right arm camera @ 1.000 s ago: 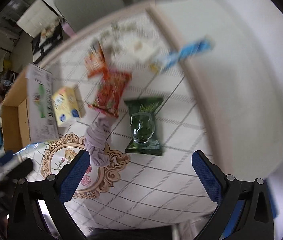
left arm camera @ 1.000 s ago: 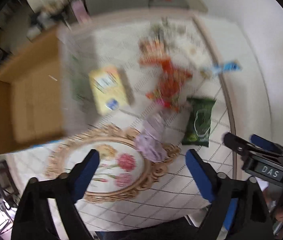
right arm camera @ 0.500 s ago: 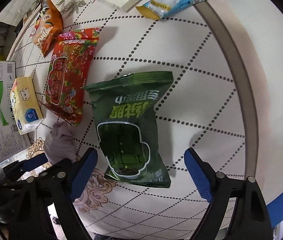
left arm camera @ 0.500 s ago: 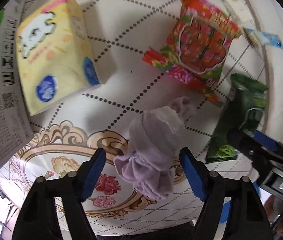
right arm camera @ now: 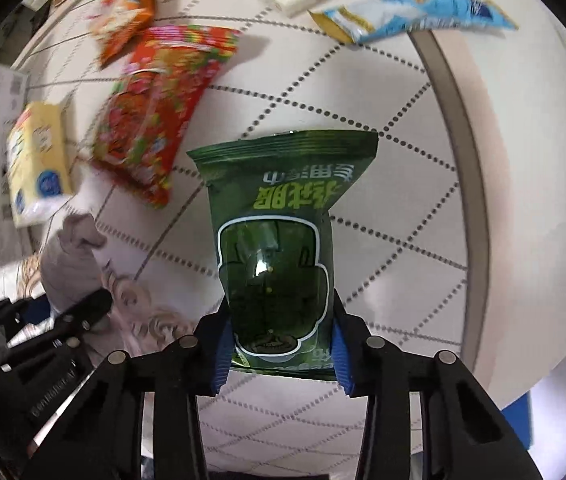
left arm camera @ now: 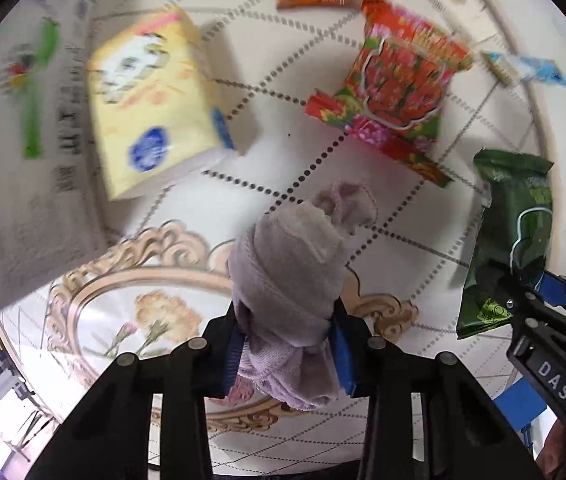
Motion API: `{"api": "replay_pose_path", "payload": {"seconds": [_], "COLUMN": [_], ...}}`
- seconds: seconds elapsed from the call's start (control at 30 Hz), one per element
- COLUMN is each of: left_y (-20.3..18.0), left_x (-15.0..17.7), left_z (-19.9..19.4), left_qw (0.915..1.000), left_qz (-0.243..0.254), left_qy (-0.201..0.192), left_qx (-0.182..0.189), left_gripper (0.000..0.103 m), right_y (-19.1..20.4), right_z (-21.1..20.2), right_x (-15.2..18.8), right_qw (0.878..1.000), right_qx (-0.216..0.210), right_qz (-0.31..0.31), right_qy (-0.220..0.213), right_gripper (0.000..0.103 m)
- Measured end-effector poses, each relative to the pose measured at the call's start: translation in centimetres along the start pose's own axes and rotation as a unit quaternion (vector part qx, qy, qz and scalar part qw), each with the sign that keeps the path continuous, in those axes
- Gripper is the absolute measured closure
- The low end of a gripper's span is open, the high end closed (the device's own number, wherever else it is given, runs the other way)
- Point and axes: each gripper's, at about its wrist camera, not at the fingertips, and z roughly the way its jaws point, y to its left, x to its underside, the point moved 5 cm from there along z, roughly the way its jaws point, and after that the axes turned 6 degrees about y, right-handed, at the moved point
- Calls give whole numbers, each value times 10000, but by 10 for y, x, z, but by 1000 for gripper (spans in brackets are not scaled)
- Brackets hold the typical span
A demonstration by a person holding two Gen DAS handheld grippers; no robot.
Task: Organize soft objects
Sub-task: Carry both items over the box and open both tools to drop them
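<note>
Fingers of the left gripper (left arm camera: pixel 287 350) are clenched on the near end of the lilac cloth bundle (left arm camera: pixel 291 276), whose long axis runs straight ahead over the patterned surface (left arm camera: pixel 283 100). Right gripper (right arm camera: pixel 279 354) likewise pinches the green packet (right arm camera: pixel 279 216) by its near end, lengthwise ahead; cardboard box (left arm camera: pixel 15 152) lies far left, nearer the left gripper.

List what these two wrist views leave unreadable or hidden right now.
- Print on the white box, left wrist view: smeared by motion blur, unreadable.
- Lower end of the lavender cloth: hidden between the left gripper fingers.
- Bottom edge of the green packet, right wrist view: covered by the right gripper.
- Orange packet: blurred and cut by the frame edge.
- Whether either held item is off the table: cannot tell.
</note>
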Motion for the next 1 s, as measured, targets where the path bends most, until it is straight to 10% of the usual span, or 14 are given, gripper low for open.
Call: {"api": "replay_pose_path", "payload": {"seconds": [0.23, 0.57, 1.0], "left_y": [3, 96, 235], "left_x": [66, 67, 27], "left_z": [-80, -216, -238], "left_qw": [9959, 9743, 9633], "left_qz": [-207, -814, -1432], "left_qy": [-826, -2044, -2168], "left_qx": [291, 491, 671], "left_gripper": [68, 68, 68], "right_y": [22, 90, 233], "right_z": [-47, -172, -211], "right_x": [37, 67, 23], "right_qw": [9979, 9832, 9719], "right_qx": [-147, -602, -833], "right_qz": [-441, -1266, -1766], "right_qy": [-442, -1168, -1315], "right_gripper": [61, 61, 61]}}
